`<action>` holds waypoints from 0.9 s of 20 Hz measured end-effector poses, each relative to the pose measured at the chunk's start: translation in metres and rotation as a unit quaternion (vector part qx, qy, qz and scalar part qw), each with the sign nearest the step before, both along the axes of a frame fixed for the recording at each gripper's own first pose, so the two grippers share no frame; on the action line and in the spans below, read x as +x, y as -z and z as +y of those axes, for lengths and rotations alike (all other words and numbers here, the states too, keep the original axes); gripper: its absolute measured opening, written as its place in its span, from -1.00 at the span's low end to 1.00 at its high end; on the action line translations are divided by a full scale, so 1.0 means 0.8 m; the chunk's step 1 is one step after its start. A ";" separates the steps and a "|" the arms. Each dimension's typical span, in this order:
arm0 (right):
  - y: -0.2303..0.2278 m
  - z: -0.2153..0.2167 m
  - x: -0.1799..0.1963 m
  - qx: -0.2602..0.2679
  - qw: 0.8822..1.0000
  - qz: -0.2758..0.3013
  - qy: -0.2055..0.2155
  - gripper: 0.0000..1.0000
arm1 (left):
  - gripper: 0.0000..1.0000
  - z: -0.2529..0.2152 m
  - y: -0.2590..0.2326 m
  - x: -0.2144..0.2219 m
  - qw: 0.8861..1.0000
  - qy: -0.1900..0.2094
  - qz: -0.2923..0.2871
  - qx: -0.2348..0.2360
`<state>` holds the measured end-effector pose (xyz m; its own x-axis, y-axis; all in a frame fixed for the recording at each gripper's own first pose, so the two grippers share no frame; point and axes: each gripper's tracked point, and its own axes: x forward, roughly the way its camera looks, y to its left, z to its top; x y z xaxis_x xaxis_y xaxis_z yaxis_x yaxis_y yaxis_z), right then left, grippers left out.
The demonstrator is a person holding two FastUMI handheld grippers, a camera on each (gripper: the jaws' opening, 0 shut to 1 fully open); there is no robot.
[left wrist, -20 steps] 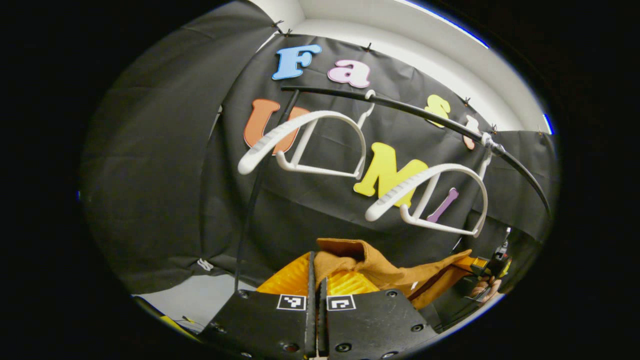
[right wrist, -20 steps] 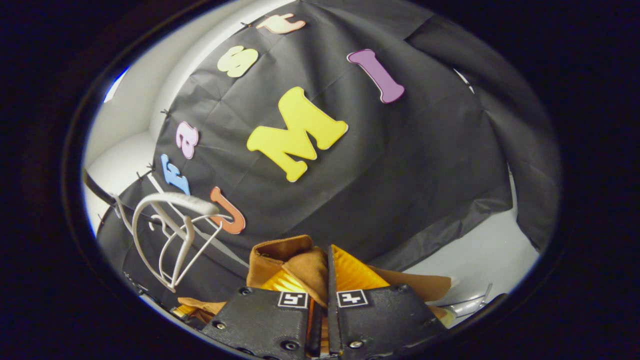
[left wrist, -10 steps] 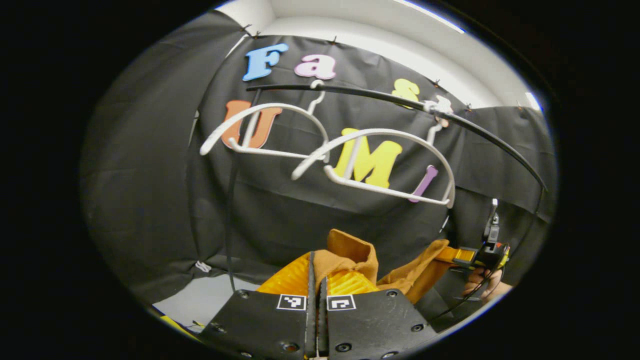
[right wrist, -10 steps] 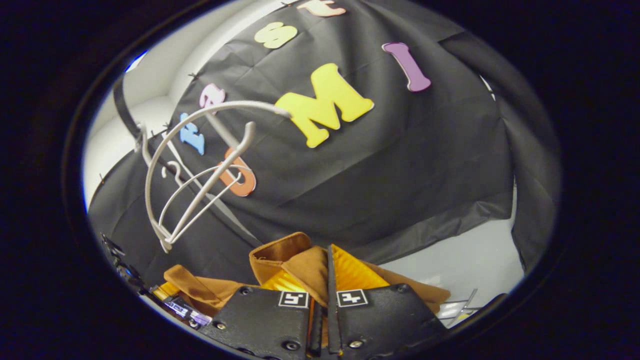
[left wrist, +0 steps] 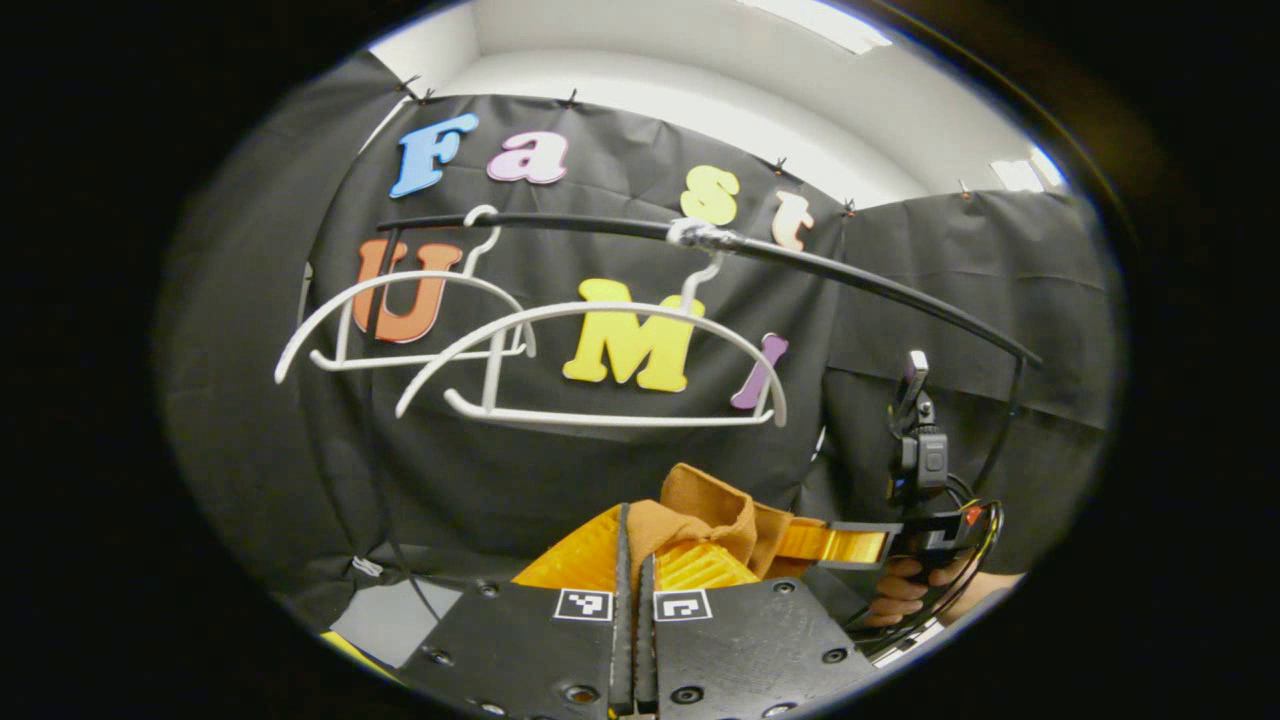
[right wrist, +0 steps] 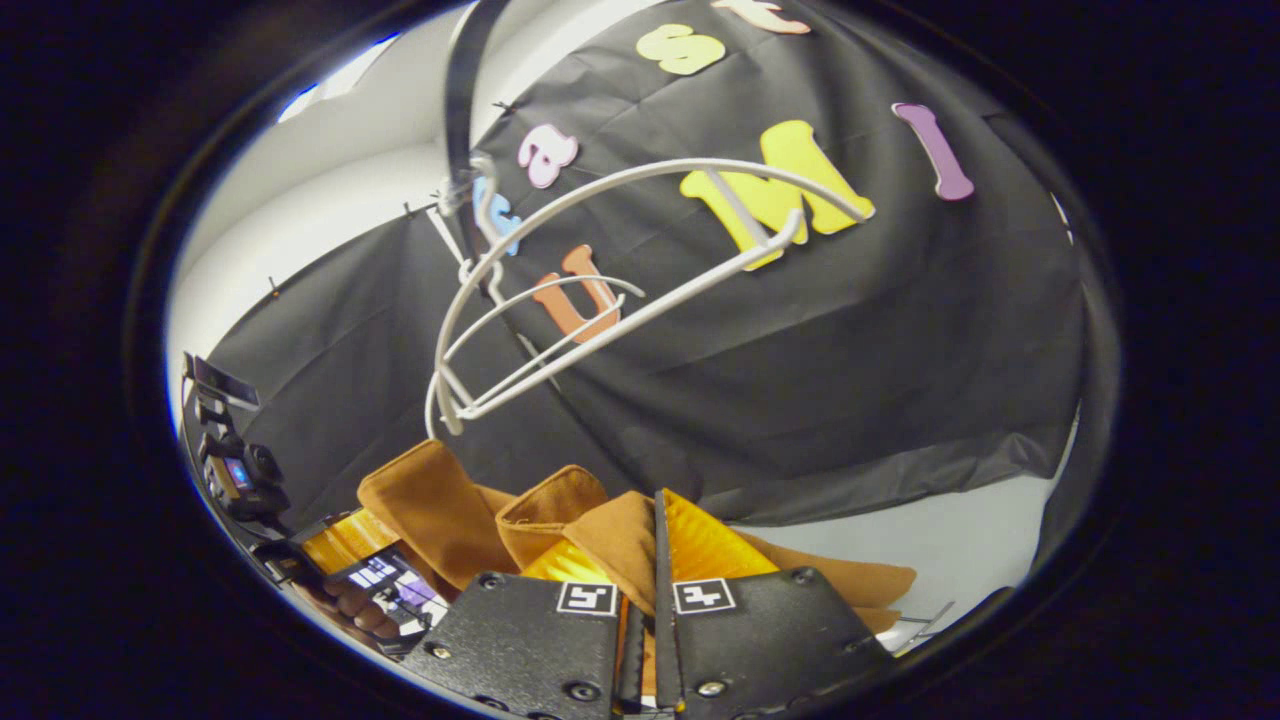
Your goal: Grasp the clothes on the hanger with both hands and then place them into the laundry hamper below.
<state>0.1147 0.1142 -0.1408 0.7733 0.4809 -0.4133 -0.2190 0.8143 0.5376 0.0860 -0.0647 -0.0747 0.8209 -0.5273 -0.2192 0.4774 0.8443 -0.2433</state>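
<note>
The left gripper [left wrist: 633,560] and right gripper [right wrist: 655,560] are each pinching the brown garment [right wrist: 440,510], hanging bunched between them below the bare hangers [left wrist: 590,360] at twelve o'clock.

Pinched in the left gripper [left wrist: 632,560] is a soft, matt brown cloth garment [left wrist: 705,505], below smooth white plastic hangers [left wrist: 590,360] on a glossy black rail [left wrist: 800,262].
</note>
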 end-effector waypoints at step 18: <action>0.155 0.009 -0.047 -0.014 0.990 0.139 -0.004 -0.85 | -0.97 0.021 0.141 -0.015 0.994 -0.023 0.098 0.041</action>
<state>0.0771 0.1217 -0.2646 0.6239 0.4717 -0.6230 -0.0720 0.8285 0.5553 0.0736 -0.0482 -0.1876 0.7808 -0.4644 -0.4181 0.3880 0.8848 -0.2581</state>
